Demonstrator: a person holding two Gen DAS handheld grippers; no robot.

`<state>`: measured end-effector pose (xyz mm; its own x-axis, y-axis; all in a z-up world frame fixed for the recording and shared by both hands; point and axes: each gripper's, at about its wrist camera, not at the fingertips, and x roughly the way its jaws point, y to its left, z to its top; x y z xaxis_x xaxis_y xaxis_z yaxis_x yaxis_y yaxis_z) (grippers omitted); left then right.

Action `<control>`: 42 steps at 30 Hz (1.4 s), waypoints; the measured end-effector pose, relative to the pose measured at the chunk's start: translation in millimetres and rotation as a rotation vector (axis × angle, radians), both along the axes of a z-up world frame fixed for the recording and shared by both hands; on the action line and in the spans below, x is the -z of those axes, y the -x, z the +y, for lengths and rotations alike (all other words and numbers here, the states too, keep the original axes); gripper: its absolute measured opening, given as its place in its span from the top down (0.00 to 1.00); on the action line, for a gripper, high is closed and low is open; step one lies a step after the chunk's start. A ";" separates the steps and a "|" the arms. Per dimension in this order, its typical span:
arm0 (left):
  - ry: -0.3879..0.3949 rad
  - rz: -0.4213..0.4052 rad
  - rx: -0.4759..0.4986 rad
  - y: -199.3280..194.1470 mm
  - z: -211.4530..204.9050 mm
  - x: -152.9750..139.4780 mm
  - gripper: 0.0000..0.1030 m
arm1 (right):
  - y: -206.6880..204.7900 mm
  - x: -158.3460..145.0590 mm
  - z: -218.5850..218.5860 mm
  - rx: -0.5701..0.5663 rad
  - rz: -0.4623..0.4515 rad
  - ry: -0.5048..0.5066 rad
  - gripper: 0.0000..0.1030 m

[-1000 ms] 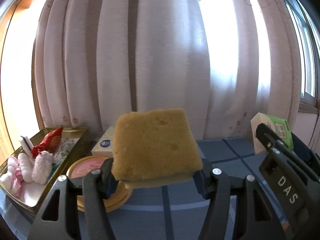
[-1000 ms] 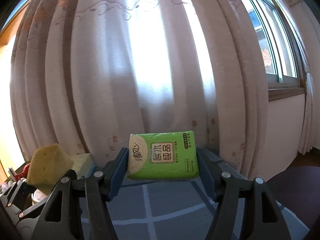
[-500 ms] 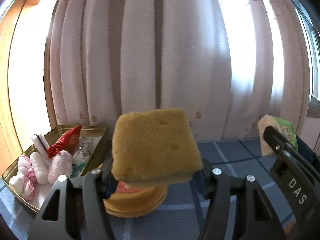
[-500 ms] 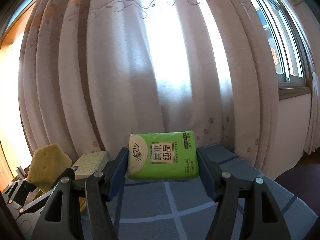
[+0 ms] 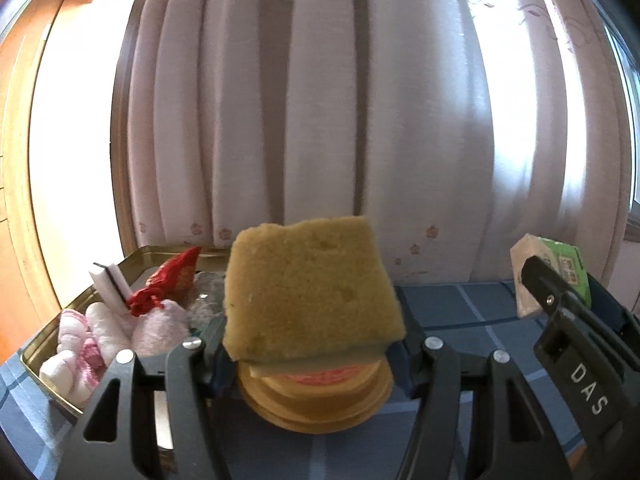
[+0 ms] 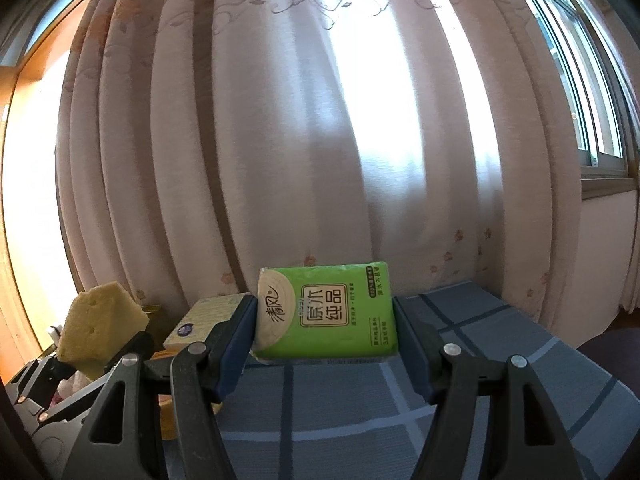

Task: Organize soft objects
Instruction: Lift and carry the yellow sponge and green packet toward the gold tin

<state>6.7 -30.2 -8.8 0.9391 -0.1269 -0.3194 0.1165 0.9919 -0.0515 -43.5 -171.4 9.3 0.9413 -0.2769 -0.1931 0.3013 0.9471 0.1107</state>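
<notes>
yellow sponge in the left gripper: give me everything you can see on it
The yellow sponge is a thick, roughly square block of porous foam, mustard yellow with small pits; a thinner, paler layer shows along its bottom edge. It is clamped at its lower sides by the left gripper, held in the air with its broad face tilted toward the camera. It hangs in front of a round yellow tin, with the gold tray of soft items to the left. The right wrist view shows it too.

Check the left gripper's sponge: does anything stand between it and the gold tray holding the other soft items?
Nothing visible blocks it. The left gripper holds the yellow sponge in the air, above a round yellow lidded tin. The gold tray lies just to its left, open-topped, with air between. Its near end is crowded with pink plush items.
</notes>
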 end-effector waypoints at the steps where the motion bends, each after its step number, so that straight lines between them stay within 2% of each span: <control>1: 0.001 0.001 -0.004 0.0 3.3 0.1 0.40 | -0.7 0.1 1.7 -0.002 0.000 -0.001 0.33; 16: 0.019 0.006 -0.072 -0.9 48.2 0.2 0.40 | -22.9 9.2 45.5 -0.072 0.007 0.005 0.33; 18: 0.045 0.013 -0.067 -2.3 54.3 1.2 0.41 | -25.0 9.6 52.3 -0.084 0.009 0.007 0.33; 23: 0.052 0.023 -0.081 -3.9 62.3 1.9 0.41 | -27.1 10.8 66.9 -0.106 0.006 0.022 0.33; 32: 0.041 0.009 -0.110 -0.8 79.2 -0.3 0.41 | -31.3 12.0 78.2 -0.120 0.011 0.011 0.33; 42: 0.040 0.019 -0.187 -2.5 117.2 -0.3 0.41 | -38.6 13.3 108.3 -0.173 0.009 0.020 0.33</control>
